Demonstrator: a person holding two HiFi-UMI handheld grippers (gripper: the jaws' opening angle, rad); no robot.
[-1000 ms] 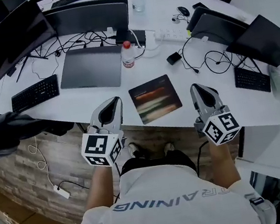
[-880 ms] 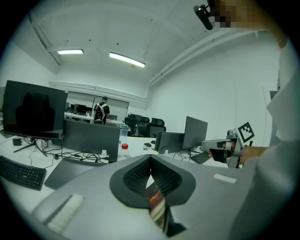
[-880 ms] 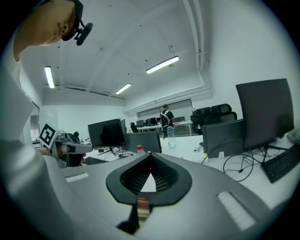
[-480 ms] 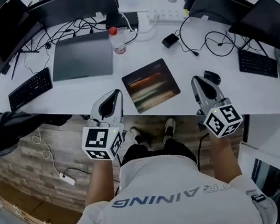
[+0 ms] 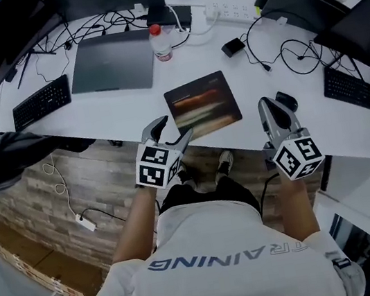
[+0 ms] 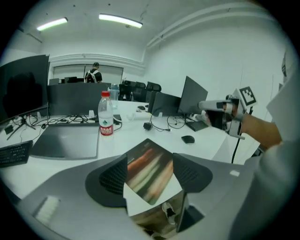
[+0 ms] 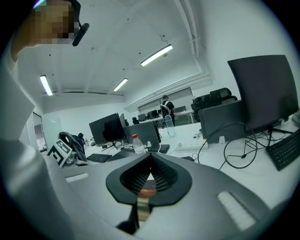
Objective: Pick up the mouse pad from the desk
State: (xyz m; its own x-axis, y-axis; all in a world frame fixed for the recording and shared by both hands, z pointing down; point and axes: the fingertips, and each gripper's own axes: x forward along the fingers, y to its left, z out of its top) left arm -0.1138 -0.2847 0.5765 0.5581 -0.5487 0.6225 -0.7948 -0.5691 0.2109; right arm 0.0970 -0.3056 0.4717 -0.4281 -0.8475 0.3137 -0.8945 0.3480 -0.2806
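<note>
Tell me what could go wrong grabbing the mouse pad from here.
The left claw has just been opening; the pad's corner shows between its jaws, not gripped. The pad lies flat on the desk, so a jaw may hit the edge or shove the pad away. A corner grip could slip.

White desk (image 5: pixel 117 114): mouse pad (image 5: pixel 203 103), laptop (image 5: pixel 112 63), bottle (image 5: pixel 160 43)
</note>
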